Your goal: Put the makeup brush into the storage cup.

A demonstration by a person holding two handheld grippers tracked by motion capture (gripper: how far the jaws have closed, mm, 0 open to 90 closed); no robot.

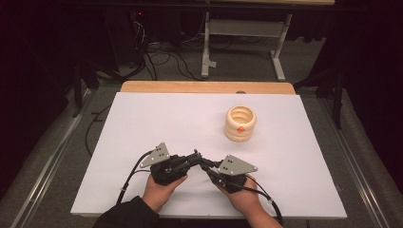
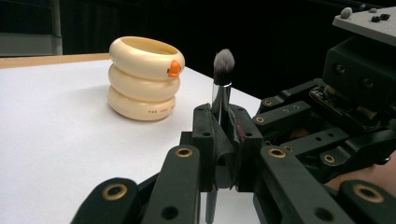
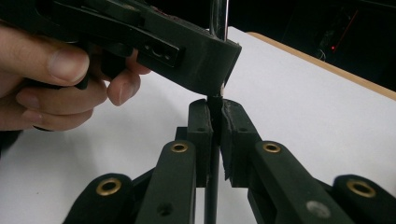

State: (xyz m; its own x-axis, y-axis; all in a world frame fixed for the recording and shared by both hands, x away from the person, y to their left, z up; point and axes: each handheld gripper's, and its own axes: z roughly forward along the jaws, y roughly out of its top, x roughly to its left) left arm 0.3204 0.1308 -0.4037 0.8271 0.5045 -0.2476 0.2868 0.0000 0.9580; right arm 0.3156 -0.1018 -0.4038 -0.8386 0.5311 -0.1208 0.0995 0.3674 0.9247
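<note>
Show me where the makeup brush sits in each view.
High view: brush low at centre, tiny, where left gripper and right gripper meet.
Left gripper view: centre, upright, bristles up, clamped between the jaws.
Right gripper view: centre, thin dark handle clamped between the jaws.
Shared landmark: white tabletop.

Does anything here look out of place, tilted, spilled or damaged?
Nothing stands out. The cream ringed holder stands upright on the white table, with nothing spilled around it. Both the left hand-held gripper and the right hand-held gripper are shut on the makeup brush, held upright with its bristles on top.
</note>
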